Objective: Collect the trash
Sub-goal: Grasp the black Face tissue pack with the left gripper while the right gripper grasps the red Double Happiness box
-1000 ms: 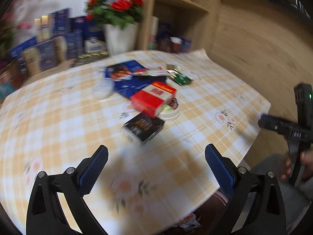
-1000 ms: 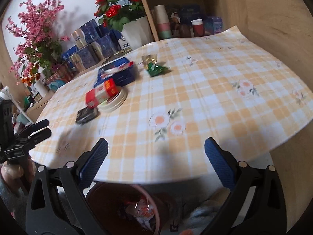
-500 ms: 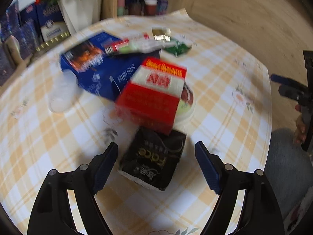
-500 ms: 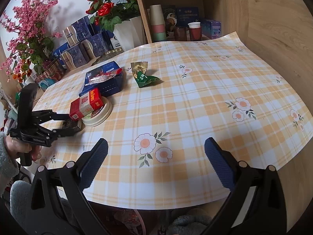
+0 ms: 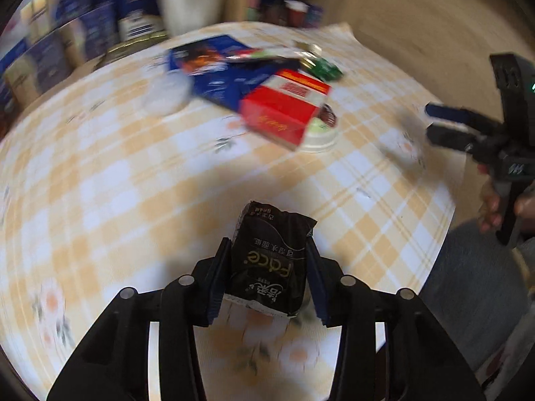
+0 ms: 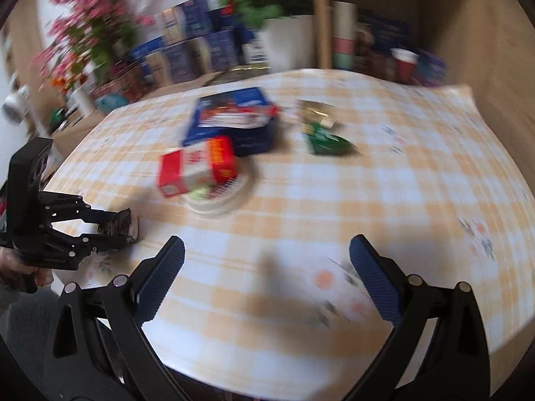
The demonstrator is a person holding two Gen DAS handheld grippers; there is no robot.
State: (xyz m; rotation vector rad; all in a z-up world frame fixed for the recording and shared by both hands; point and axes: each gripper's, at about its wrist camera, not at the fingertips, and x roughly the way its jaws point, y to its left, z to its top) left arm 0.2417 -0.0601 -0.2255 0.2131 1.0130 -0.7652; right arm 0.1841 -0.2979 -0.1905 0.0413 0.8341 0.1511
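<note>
Left wrist view, bottom centre: the left gripper [image 5: 269, 277] is closing on a black tissue pack [image 5: 271, 260]; both pads sit against its sides, so it is grasped, low over the checked tablecloth [image 5: 110, 180] near the table's front edge. The pack is soft, so it may buckle and slip out if lifted fast.

Right wrist view, foreground: the right gripper [image 6: 267, 284] is spread wide with nothing between its jaws.

Mid-frame, a red and white carton [image 6: 197, 165] leans on a round white lid [image 6: 220, 197]. A careless reach could tip it.

Further back lie a blue box [image 6: 234, 120] and, right of it, a green wrapper [image 6: 326, 138], both uncollected.
</note>
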